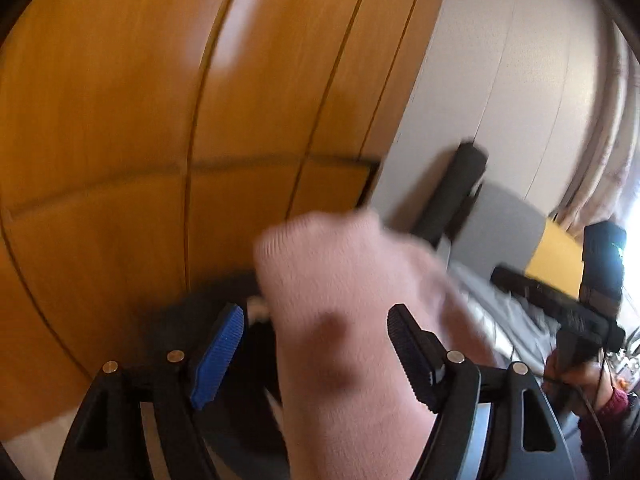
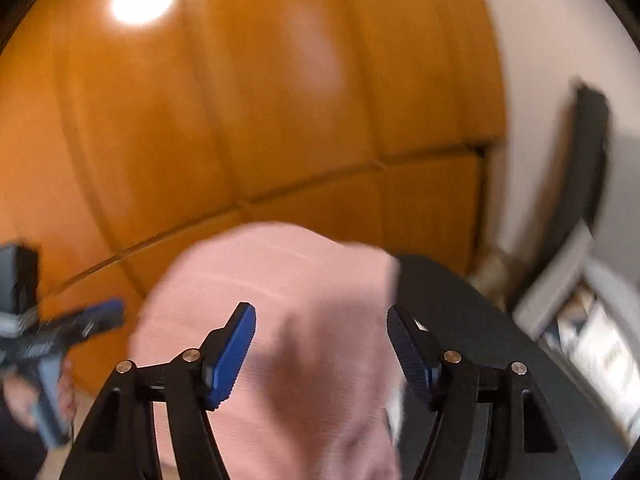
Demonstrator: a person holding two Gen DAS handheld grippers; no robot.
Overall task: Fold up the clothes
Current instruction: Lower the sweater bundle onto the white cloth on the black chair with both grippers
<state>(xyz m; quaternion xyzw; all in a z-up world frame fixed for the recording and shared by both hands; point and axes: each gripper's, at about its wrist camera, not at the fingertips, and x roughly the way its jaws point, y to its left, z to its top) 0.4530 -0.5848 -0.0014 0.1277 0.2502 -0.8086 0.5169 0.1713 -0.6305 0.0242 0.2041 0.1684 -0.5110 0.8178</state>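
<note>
From the left wrist camera, the left gripper (image 1: 316,354) has its jaws spread wide. A pink cloth (image 1: 344,320) is bunched up between them and in front of them. The picture is blurry, so it is hard to tell if the blue pads (image 1: 218,356) touch the cloth, but they do not seem to squeeze it. The cloth lies over a dark round table (image 1: 208,292), near the table's far edge. Behind it stands a big orange wooden cupboard (image 1: 160,120). To the right is a pale wall (image 1: 500,80), with a curtain (image 1: 612,128) at the far right. The right gripper (image 1: 560,308) shows low on the right, held by a hand (image 1: 576,384) in a dark red sleeve (image 1: 608,412).

From the right wrist camera, the right gripper (image 2: 320,354) also has its jaws apart, not squeezing anything. The pink cloth (image 2: 280,300) lies in a heap between and beyond them, on the left part of the dark round table (image 2: 460,300). The left gripper (image 2: 68,328) is at the left edge, blurred, with a hand (image 2: 24,400) under it. The orange wooden cupboard (image 2: 260,100) fills the back.
</note>
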